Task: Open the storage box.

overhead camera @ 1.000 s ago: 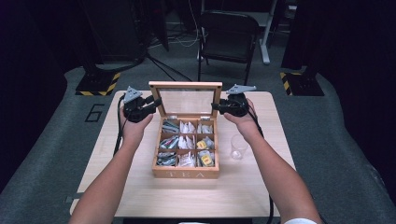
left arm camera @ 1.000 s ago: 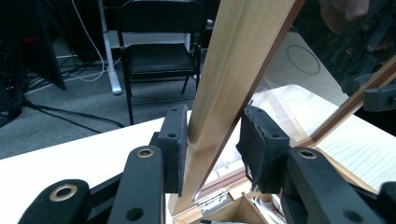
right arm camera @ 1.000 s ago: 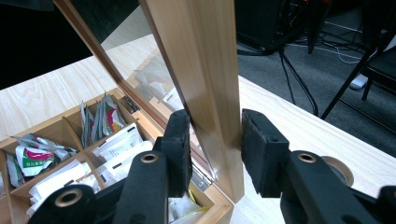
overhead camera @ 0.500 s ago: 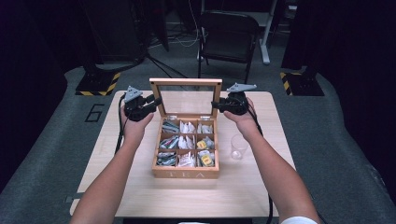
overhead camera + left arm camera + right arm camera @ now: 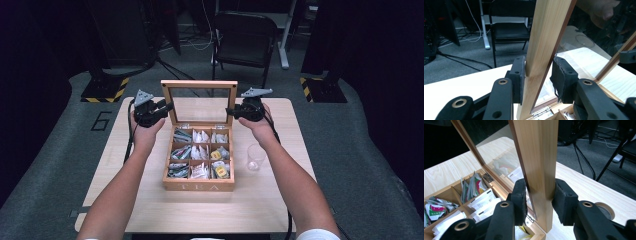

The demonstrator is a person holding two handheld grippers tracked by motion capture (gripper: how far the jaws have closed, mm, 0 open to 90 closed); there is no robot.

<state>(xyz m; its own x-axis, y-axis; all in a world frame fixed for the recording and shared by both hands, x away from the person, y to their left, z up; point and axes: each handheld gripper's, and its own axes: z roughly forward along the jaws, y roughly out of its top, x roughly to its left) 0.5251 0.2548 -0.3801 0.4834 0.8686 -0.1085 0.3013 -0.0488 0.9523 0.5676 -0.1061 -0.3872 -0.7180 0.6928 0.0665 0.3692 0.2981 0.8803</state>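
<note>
Nearest you on the counter (image 5: 150,205) sits the wooden tea box (image 5: 198,186), its nine compartments full of tea bags (image 5: 200,151), with a clear plastic cup (image 5: 255,157) just beside its right wall. At the box's back edge the glass-paned lid (image 5: 199,85) stands close to upright. Your left claw (image 5: 167,106) pinches the lid's left side rail and your right claw (image 5: 231,111) pinches the right one, pads on the wood of each.

You look to be swinging the lid open. Carry both claws together along the arc around the hinges (image 5: 541,112), so the frame does not twist. Avoid pulling upward, or the box may lift or slide toward the cup. Keep your grip until the lid rests on its own.

Compared with a second ago, the lid's top rail stands a little higher against the chair (image 5: 243,35) behind. Your hands have barely shifted, and the box and cup lie where they were.
</note>
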